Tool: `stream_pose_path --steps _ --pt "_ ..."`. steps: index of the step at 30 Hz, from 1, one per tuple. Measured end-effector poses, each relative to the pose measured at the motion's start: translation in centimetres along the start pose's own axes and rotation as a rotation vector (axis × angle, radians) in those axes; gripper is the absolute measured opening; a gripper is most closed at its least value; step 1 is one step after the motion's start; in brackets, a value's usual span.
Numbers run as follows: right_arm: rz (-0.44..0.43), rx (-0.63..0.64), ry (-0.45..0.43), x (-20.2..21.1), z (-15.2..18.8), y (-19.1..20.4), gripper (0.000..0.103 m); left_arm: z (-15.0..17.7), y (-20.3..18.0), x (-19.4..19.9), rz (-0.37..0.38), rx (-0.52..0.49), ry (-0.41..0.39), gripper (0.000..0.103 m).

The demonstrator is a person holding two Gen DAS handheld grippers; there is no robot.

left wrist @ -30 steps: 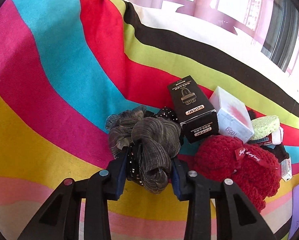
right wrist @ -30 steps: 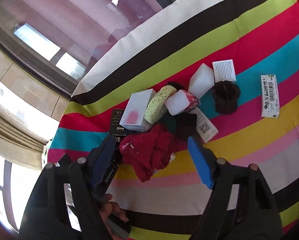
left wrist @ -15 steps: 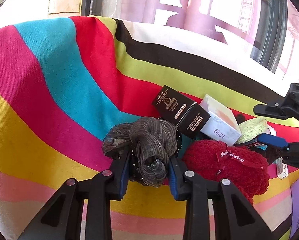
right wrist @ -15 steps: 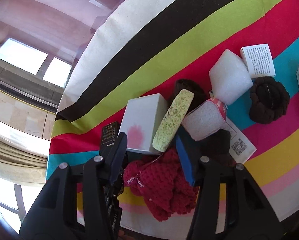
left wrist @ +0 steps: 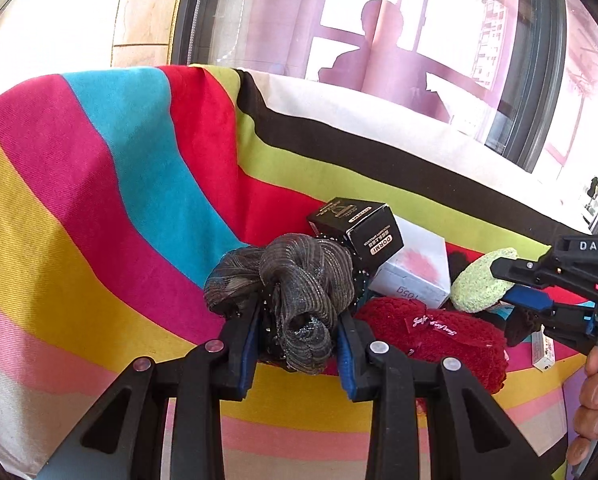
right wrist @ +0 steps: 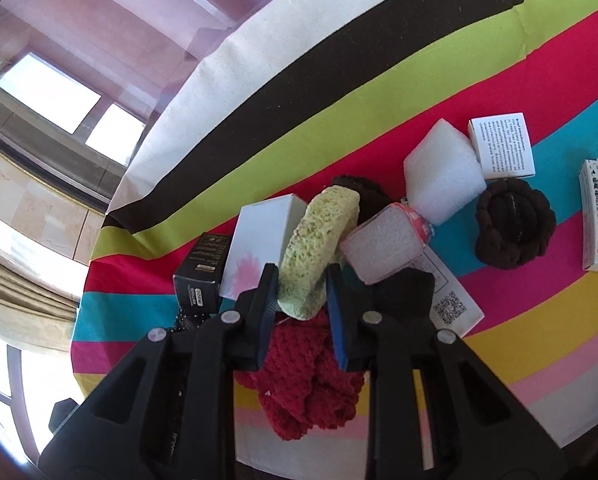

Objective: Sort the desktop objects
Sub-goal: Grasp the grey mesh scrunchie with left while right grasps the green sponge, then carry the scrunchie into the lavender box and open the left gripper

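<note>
Grip status, 2 grippers. Left gripper: jaws pinching the grey-brown ruffled fabric scrunchie, held just above the striped tablecloth beside the red knitted scrunchie. Right gripper: jaws narrowed around the lower end of the pale green porous sponge; contact on both pads looks likely but I cannot tell for certain. Sponge leans on the white box with a pink flower. Advice: squeeze lightly, lift straight up, avoid dragging the white foam block.
</note>
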State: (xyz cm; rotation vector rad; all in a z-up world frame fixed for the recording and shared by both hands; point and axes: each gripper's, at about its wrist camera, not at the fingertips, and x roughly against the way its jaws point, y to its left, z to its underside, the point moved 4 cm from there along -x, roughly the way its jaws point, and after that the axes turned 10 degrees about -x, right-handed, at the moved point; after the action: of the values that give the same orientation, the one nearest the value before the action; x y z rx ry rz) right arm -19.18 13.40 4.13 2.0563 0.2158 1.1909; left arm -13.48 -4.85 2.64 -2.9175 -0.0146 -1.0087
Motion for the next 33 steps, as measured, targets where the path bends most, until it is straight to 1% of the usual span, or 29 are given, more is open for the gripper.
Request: stream_pose_path --steps 3,4,9,13,16,18,21,24,29,31,33 --pt "-0.035 0.024 -0.026 2.8 0.7 -0.2 0.026 -0.3 -0.1 0.9 0.005 -0.003 -0.018 0.033" --pt "-0.043 0.035 -0.029 3.6 1.0 -0.2 0.024 -0.3 -0.2 1.3 0.006 -0.001 -0.023 0.033" --pt "-0.105 0.068 -0.03 7.3 2.4 -0.9 0.022 -0.1 -1.2 3.9 0.023 -0.007 -0.053 0.033" --pt "-0.149 0.088 -0.033 10.0 3.2 -1.2 0.021 -0.3 -3.2 6.1 0.068 -0.021 -0.087 0.033" --pt "-0.175 0.105 -0.047 12.7 3.7 -2.0 0.021 -0.4 -5.7 7.9 0.127 -0.049 -0.108 0.033" --pt "-0.18 0.113 -0.074 14.9 3.8 -2.8 0.021 -0.5 -7.9 8.8 0.172 -0.073 -0.119 0.033" --pt "-0.197 0.113 -0.104 18.2 3.6 -4.2 0.021 -0.5 -11.6 10.0 0.254 -0.122 -0.13 0.033" --pt "-0.206 0.097 -0.15 22.0 3.3 -6.5 0.021 -0.3 -15.9 11.0 0.351 -0.179 -0.135 0.033" --pt "-0.149 0.065 -0.264 28.2 2.4 -11.4 0.02 0.3 -23.4 13.2 0.504 -0.283 -0.155 0.033" --pt "-0.108 0.048 -0.315 30.2 1.6 -13.4 0.019 0.5 -26.4 13.5 0.561 -0.321 -0.153 0.033" --pt "-0.084 0.006 -0.345 31.6 0.7 -15.6 0.019 0.9 -29.5 13.7 0.608 -0.364 -0.144 0.033"
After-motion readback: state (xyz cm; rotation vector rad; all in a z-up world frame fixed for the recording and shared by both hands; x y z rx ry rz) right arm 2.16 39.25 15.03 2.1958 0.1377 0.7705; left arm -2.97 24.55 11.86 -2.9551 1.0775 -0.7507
